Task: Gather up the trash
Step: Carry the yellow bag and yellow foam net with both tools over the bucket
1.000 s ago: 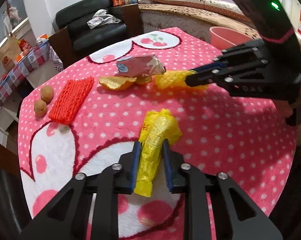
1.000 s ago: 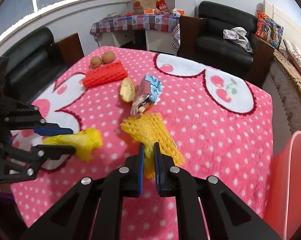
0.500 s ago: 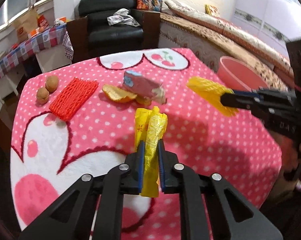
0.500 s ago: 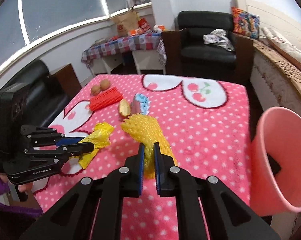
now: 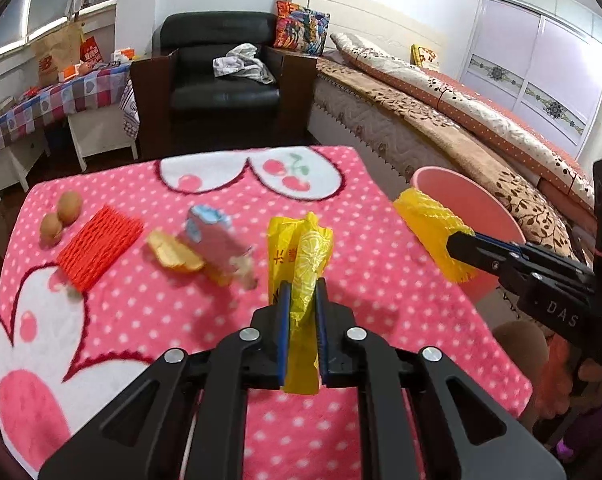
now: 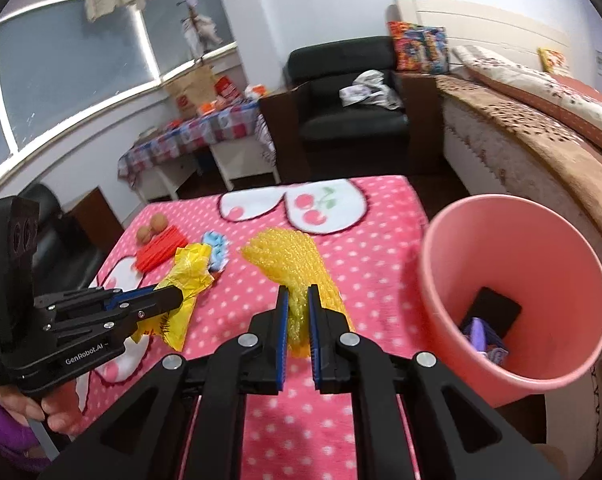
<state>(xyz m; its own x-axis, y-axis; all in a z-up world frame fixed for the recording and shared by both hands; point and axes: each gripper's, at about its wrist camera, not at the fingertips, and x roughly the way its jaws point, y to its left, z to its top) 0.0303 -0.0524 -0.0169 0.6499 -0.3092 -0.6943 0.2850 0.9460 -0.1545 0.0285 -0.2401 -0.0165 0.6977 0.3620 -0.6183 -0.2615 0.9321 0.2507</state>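
My left gripper (image 5: 302, 292) is shut on a crumpled yellow plastic wrapper (image 5: 304, 256) and holds it above the pink dotted table cover (image 5: 161, 320). My right gripper (image 6: 298, 300) is shut on a yellow foam net (image 6: 289, 260), lifted near the table's right edge, close to the pink bin (image 6: 513, 296). The bin (image 5: 461, 196) stands beside the table and holds some trash. On the table lie a red foam net (image 5: 97, 248), a pink and blue wrapper (image 5: 217, 240), orange peel (image 5: 173, 256) and two walnuts (image 5: 61, 216).
A black armchair (image 5: 221, 80) with a cloth stands behind the table. A bed (image 5: 441, 112) runs along the right. A side table with a checked cloth (image 5: 41, 108) stands at the left. A dark sofa (image 6: 53, 240) is left of the table.
Both grippers have risen with their loads. The right gripper with the yellow net has swung right, nearer the pink bin. The left has lifted the yellow wrapper clear of the table.
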